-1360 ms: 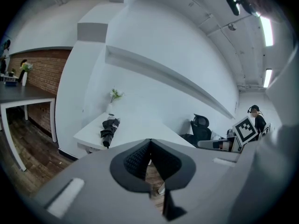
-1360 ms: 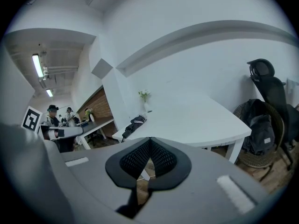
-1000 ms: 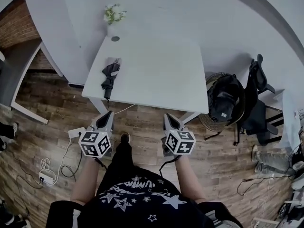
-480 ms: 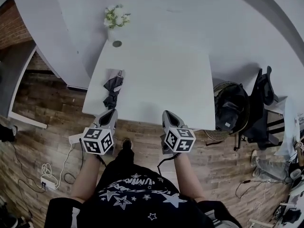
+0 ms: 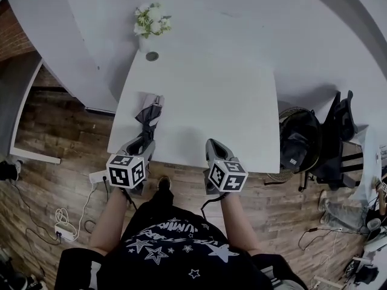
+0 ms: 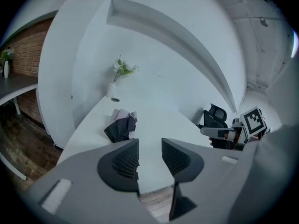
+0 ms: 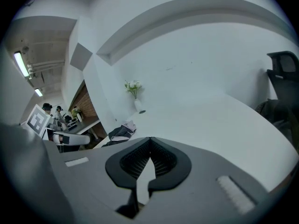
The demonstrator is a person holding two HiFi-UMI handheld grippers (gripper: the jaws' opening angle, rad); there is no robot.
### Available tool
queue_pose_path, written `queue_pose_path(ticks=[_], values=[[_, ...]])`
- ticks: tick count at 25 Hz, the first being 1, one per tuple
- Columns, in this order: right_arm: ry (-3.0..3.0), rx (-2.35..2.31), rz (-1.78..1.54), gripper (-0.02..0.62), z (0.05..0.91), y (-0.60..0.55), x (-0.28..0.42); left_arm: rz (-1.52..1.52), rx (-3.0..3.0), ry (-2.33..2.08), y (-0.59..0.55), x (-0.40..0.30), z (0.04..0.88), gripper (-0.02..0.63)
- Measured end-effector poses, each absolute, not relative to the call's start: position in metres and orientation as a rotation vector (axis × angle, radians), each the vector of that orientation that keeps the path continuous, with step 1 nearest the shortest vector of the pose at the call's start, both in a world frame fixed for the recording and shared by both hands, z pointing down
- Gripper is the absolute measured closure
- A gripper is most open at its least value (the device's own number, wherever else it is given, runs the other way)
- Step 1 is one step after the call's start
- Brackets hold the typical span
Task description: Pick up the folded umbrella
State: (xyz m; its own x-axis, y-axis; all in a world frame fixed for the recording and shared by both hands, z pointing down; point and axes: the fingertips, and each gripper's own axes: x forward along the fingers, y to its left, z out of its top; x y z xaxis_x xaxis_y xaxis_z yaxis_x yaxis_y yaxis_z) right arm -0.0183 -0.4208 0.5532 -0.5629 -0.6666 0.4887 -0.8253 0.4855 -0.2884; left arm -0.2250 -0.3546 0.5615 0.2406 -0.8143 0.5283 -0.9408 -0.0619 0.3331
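Note:
The folded umbrella [image 5: 148,116], dark with a paler fold, lies along the left side of the white table [image 5: 205,101]. It also shows in the left gripper view [image 6: 120,127] and the right gripper view [image 7: 120,133]. My left gripper [image 5: 144,144] is at the table's near left edge, just short of the umbrella's near end. Its jaws have just been opening and stand apart [image 6: 150,146] with nothing between them. My right gripper [image 5: 213,145] hovers at the near edge further right, shut and empty [image 7: 150,141].
A vase of flowers [image 5: 148,26] and a small dark round cap [image 5: 152,56] sit at the table's far left corner. A chair with a backpack [image 5: 299,141] stands right of the table. Cables and a power strip [image 5: 63,228] lie on the wooden floor at left.
Both grippers have come forward to the table's near edge. The left one's tips now sit close to the umbrella's near end.

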Motion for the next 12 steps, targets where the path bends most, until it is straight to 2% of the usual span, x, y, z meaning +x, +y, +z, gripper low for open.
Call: queue_pose_path(ticks=[8,12], values=[[-2.381,1.276,0.734,0.578,0.562,-0.438,-0.024,0.339,1.806,-1.577,-0.375,-0.238,0.590,0.313],[-2.357,1.300,0.738,0.578,0.567,-0.447,-0.026,0.376,1.745,-1.542,-0.388,-0.246,0.610,0.270]])
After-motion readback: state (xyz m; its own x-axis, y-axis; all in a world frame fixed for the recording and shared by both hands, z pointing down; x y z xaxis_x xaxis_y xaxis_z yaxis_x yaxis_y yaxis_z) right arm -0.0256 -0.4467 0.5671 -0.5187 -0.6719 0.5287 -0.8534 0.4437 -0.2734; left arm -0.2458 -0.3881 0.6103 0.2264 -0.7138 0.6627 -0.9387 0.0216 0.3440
